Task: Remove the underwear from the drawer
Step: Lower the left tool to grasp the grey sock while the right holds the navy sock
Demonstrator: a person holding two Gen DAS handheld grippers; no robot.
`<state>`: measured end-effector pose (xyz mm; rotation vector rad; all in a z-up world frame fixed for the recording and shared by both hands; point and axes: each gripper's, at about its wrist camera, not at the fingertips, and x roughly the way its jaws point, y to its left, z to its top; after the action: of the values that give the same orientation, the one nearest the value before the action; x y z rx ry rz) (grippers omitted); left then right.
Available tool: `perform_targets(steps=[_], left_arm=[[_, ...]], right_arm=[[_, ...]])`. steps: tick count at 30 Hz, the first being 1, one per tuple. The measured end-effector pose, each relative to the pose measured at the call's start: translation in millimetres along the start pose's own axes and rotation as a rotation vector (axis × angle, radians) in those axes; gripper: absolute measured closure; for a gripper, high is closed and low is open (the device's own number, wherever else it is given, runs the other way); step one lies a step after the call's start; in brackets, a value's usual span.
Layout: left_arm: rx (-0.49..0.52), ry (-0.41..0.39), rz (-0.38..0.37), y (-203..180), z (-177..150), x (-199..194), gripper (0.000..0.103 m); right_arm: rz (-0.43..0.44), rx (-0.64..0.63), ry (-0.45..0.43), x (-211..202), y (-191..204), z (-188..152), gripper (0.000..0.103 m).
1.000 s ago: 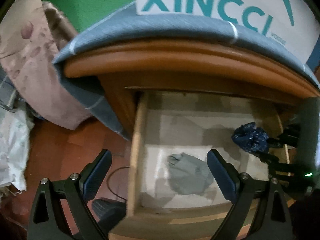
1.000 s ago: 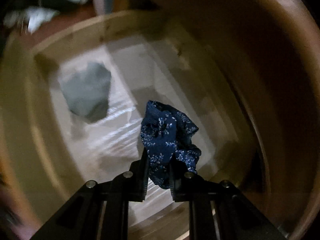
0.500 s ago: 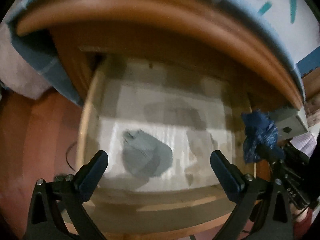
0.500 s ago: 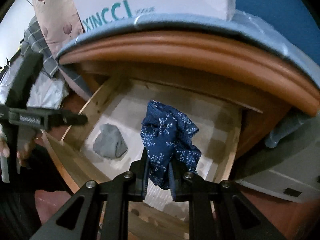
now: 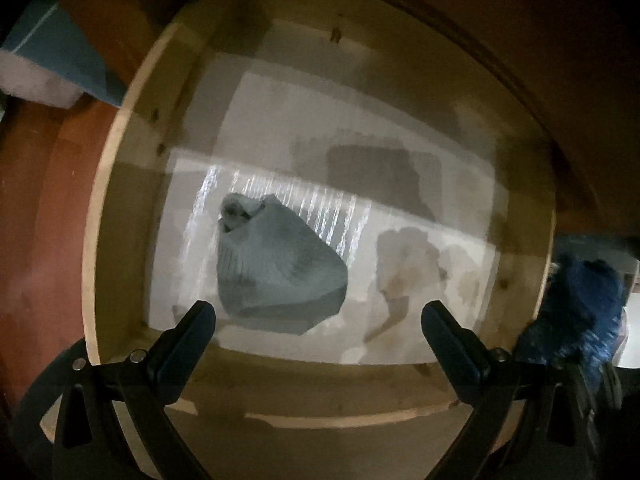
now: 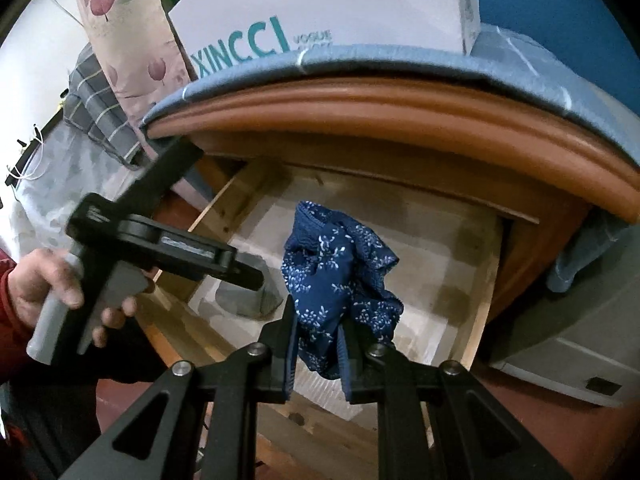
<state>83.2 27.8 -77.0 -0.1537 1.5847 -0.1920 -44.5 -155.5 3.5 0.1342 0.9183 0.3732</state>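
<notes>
Left wrist camera looks almost straight down, close, into the open drawer point(image 5: 120, 184); right wrist camera, farther back, faces it obliquely. Both views share the drawer and grey garment point(image 5: 276, 264).

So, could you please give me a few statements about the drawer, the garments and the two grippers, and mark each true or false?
1. The right gripper is shut on the dark blue floral-print underwear. True.
2. The crumpled grey underwear lies in the open wooden drawer. True.
3. The left gripper holds the grey underwear. False: its jaws stand wide open above it, nothing between them.
4. The blue underwear rests on the drawer's floor. False: it hangs lifted from the right gripper.
</notes>
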Motion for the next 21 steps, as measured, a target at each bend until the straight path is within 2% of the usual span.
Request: perform_targets(steps=[4,9,12,17,21], left_arm=[[-0.019,0.047,0.022,-0.8,9.0,15.9,0.001],[-0.039,0.115,0.084,4.4,16.6,36.3,0.002],[-0.038,0.134,0.059,3.9,19.3,39.4,0.005],[-0.068,0.183,0.081,7.5,24.5,48.4,0.009],[-0.052,0.209,0.143,5.6,25.3,55.5,0.033]], right_arm=[[0.0,0.021,-0.017,-6.8,-4.2,1.8,0.087],[-0.005,0.033,-0.022,-10.1,-7.8,2.2,0.087],[-0.005,0.027,-0.025,-10.8,-6.2,3.6,0.087],[-0.008,0.018,-0.026,-11.3,-5.2,4.0,0.087],[-0.015,0.023,-0.036,-14.2,-6.1,5.0,0.087]])
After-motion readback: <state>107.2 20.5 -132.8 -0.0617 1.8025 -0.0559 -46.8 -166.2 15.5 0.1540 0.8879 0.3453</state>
